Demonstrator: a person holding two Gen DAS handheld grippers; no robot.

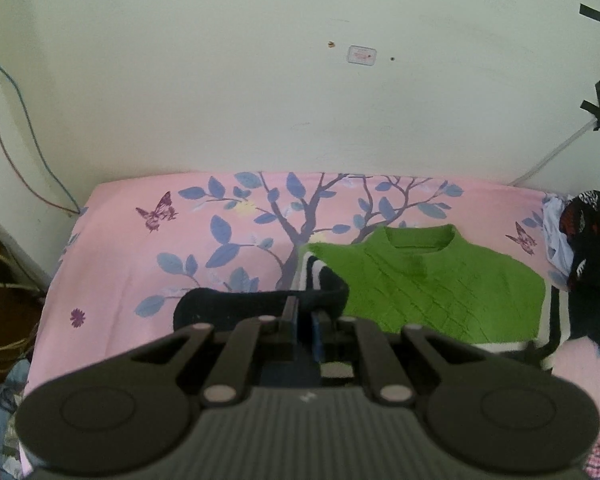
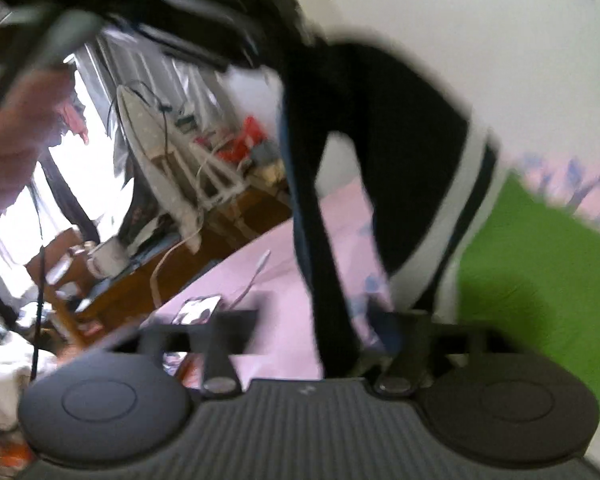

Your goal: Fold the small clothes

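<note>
Your left tongs (image 1: pixel 304 320) are drawn nearly together, and a dark sleeve (image 1: pixel 260 304) of the garment lies across their tips; it looks pinched there, though the contact itself is hidden by the fingers. Just beyond and to the right of them, the green sweater (image 1: pixel 440 280) lies flat on the bed (image 1: pixel 120 264), neckline away from you, with black-and-white striped trim (image 1: pixel 314 270) showing at its left edge and again at its right. Farther right sits a heap of dark and white clothes (image 1: pixel 580 232); straight ahead, past the pink floral sheet, is the pale wall (image 1: pixel 260 80).

Your right tongs (image 2: pixel 340 336) show only in a heavily blurred view; going by how little gap is left, they are narrowed. A black sleeve with a white stripe (image 2: pixel 400 160) hangs down to their tips, and I cannot tell whether they grip it. To their right lies the green cloth (image 2: pixel 540 260); up to their left a hand (image 2: pixel 16 128) holds the other tool, with a cluttered room beyond
</note>
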